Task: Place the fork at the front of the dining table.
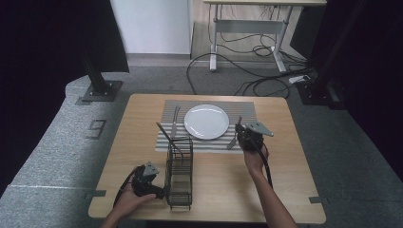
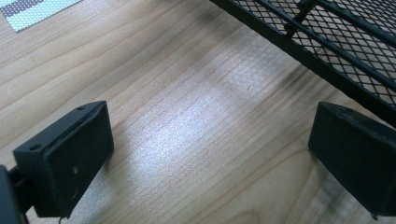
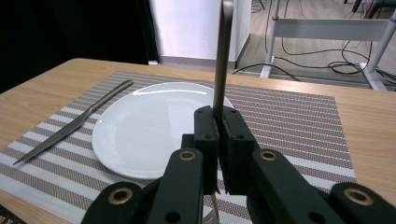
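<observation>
A white plate [image 1: 206,121] lies on a striped placemat [image 1: 247,111], with a knife [image 1: 175,121] to its left. In the right gripper view the plate [image 3: 144,126] and the knife [image 3: 74,122] lie ahead and to the left. My right gripper [image 1: 247,137] is shut on a fork [image 1: 233,141] at the plate's right side; its handle [image 3: 223,51] rises between the closed jaws [image 3: 218,121]. My left gripper [image 1: 158,191] rests low beside a black mesh basket [image 1: 179,175]. It stands open [image 2: 210,154] over bare wood, with the basket's edge [image 2: 336,42] just past it.
The wooden table [image 1: 285,190] has free room at its front right. A desk frame [image 1: 247,28] and loose cables [image 1: 266,83] lie on the floor beyond. Black stands [image 1: 100,80] flank the table's far corners.
</observation>
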Demonstrator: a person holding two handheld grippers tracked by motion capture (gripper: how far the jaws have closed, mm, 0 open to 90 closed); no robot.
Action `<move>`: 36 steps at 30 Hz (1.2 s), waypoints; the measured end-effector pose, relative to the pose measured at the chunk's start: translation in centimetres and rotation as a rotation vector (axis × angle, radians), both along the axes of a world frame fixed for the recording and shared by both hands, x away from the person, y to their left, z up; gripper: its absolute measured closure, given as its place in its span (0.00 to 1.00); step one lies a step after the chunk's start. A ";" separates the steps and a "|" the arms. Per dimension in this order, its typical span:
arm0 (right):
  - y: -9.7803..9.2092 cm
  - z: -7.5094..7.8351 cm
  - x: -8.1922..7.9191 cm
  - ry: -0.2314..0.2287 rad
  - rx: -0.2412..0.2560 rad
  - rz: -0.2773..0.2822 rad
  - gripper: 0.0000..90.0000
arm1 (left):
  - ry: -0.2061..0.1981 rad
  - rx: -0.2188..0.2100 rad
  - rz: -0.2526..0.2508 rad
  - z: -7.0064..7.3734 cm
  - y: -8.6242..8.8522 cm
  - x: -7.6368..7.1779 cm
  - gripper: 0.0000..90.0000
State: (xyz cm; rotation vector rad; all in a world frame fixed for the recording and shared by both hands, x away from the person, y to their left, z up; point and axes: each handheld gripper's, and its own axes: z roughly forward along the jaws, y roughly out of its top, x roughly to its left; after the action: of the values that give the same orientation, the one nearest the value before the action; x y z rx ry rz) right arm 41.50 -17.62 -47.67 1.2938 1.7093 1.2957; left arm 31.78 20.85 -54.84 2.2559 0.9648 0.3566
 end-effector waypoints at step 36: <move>-1.0 -3.4 1.0 0.151 -0.003 0.041 0.94 | 0.001 0.000 0.001 0.0 0.0 0.0 0.00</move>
State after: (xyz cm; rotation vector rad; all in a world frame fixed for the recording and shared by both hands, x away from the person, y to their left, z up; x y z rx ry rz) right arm 42.49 -18.61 -51.05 1.3926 1.8496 1.2452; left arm 31.77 20.84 -54.83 2.2559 0.9663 0.3555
